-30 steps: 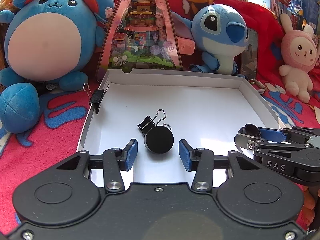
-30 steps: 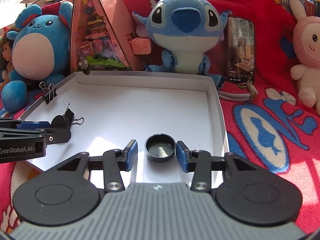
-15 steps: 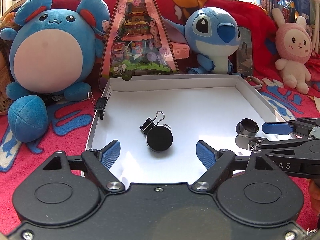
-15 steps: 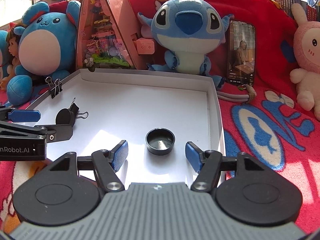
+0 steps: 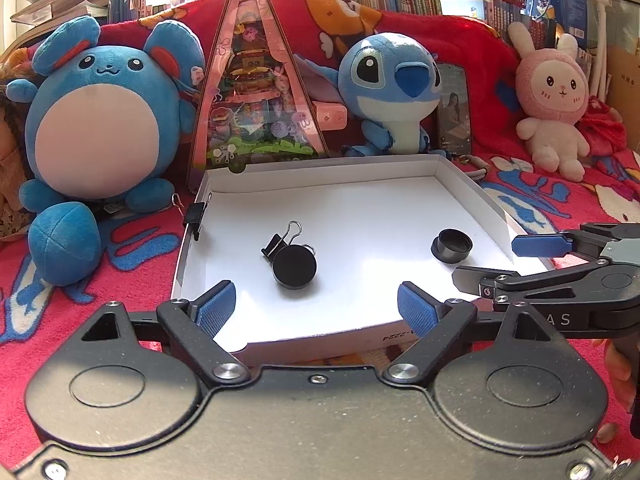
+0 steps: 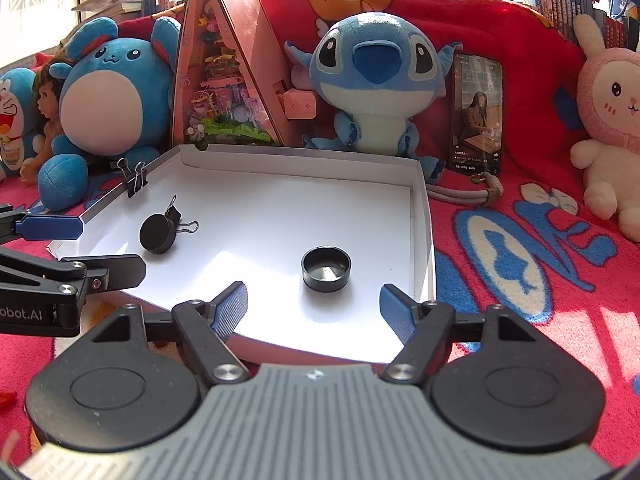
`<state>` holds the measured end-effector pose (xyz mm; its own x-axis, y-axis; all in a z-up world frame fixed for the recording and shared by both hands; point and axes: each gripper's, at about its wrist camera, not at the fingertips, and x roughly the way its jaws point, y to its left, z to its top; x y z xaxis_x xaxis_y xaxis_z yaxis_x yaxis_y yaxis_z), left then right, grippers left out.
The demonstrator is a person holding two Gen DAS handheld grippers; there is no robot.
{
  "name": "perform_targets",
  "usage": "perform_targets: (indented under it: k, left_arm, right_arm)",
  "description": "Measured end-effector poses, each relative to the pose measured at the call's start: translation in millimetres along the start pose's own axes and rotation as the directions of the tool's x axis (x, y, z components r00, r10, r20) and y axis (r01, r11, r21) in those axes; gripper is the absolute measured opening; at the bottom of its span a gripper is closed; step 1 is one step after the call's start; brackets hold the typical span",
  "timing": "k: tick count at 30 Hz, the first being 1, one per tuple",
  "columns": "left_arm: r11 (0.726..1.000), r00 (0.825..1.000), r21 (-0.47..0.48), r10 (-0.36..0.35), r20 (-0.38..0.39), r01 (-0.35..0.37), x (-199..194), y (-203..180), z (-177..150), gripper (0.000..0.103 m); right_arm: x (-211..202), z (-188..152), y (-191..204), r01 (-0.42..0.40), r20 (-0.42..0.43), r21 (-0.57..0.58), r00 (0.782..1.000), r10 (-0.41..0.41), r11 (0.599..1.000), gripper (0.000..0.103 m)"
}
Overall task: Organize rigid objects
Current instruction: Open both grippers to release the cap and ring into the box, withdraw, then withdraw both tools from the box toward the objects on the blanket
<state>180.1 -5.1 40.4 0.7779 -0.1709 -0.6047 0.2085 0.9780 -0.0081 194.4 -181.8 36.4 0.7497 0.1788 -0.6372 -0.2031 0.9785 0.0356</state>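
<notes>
Binder clip (image 5: 282,239) half hidden behind leaning black cap (image 5: 295,267). Box (image 5: 400,334) label cut short by gripper finger. Phone (image 6: 476,114) screen text too small to read. Doll (image 6: 48,120) partly behind blue plush (image 6: 106,104). Hand (image 5: 618,364) mostly cut off at picture's edge.

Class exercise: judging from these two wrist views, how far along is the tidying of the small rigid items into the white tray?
Done: two black round caps, one tilted against a loose black binder clip, one open side up, lie in the shallow white cardboard tray. In hand: nothing; the left gripper and right gripper are opening with nothing between their jaws. Left: unclear; another black binder clip sits clamped on the tray wall.
</notes>
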Motion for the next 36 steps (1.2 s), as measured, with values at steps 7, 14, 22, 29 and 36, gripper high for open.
perform_targets:
  k: [7,14,22,29,36]
  left_arm:
    - [1.000,1.000,0.009,-0.014,0.013,0.014,-21,-5,-10,0.088]
    - [0.999,0.999,0.003,-0.039,0.023,0.038,-42,-7,-20,0.089]
    - [0.998,0.998,-0.028,-0.061,0.019,0.062,-63,-4,-37,0.091]
    - [0.996,0.998,-0.059,-0.062,0.028,0.063,-80,-1,-50,0.092]
    - [0.996,0.998,-0.056,-0.061,0.031,0.062,-92,-3,-64,0.092]
  right_arm:
    - [-18,-5,2,0.002,0.023,-0.014,1.000,-0.002,1.000,0.089]
    - [-36,-13,4,0.003,0.042,-0.030,0.999,-0.002,1.000,0.093]
    - [-59,-25,4,0.009,0.078,-0.037,0.997,-0.007,0.999,0.102]
    - [-78,-38,7,0.001,0.098,-0.048,0.995,0.003,0.999,0.103]
    - [-92,-50,17,-0.007,0.106,-0.088,0.994,0.016,0.996,0.103]
